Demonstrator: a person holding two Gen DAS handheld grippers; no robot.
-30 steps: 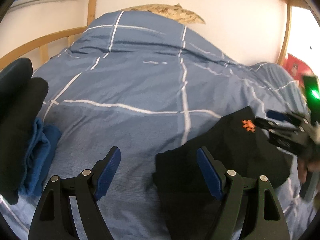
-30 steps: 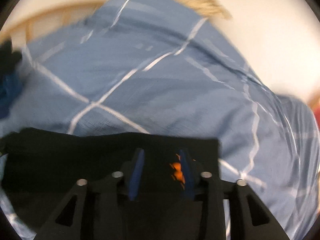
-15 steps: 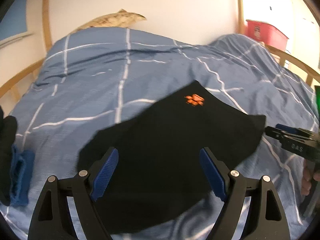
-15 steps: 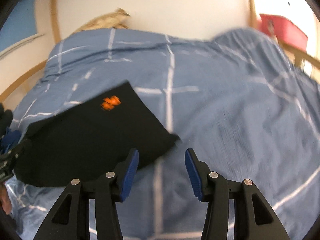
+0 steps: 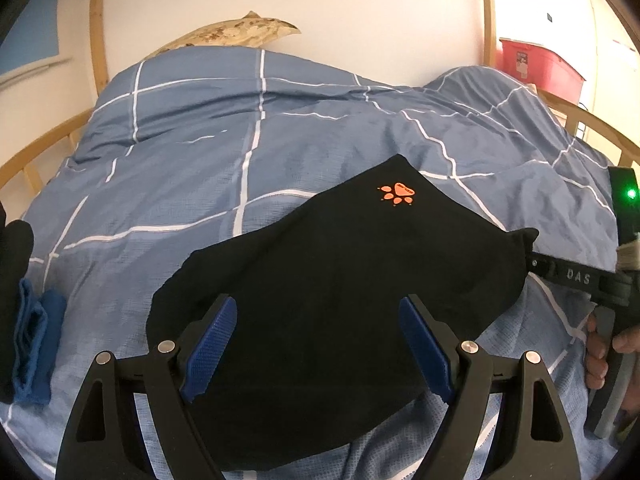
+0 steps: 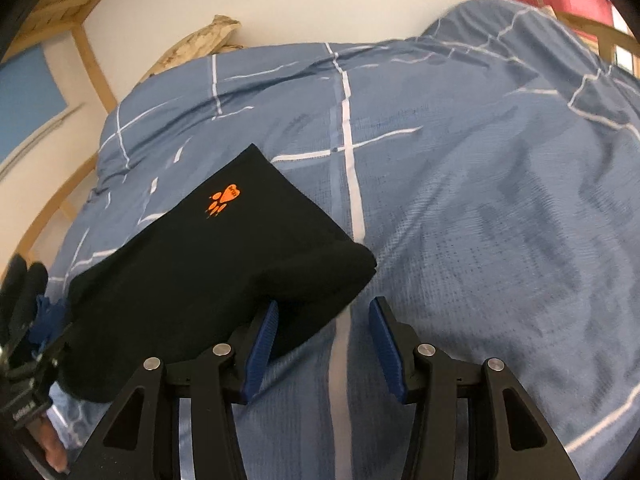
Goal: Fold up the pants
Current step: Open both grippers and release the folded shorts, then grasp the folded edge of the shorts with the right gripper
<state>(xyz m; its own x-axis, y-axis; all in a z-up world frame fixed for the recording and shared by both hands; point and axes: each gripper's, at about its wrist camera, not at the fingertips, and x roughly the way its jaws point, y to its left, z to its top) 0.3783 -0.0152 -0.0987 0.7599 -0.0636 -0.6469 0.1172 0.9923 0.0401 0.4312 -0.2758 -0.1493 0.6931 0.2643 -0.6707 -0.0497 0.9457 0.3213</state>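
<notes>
Now, left view: left gripper [image 5: 316,344] wide open over black pants [image 5: 344,280], folded flat on blue duvet [image 5: 192,160]. Right view: right gripper [image 6: 324,344], shut on pants 1 s ago, open beside pants' corner. Fold prob. done.

We see lots of open blue blanket [image 6: 500,200] to the right of the folded black pants [image 5: 340,300], and more behind them up to the wall. On the left, a blue cloth [image 5: 30,344] and some dark clothes [image 5: 14,256] sit in the way. The wooden bed rail [image 5: 36,148] closes that side. A red box [image 5: 536,64] stands far back right.
</notes>
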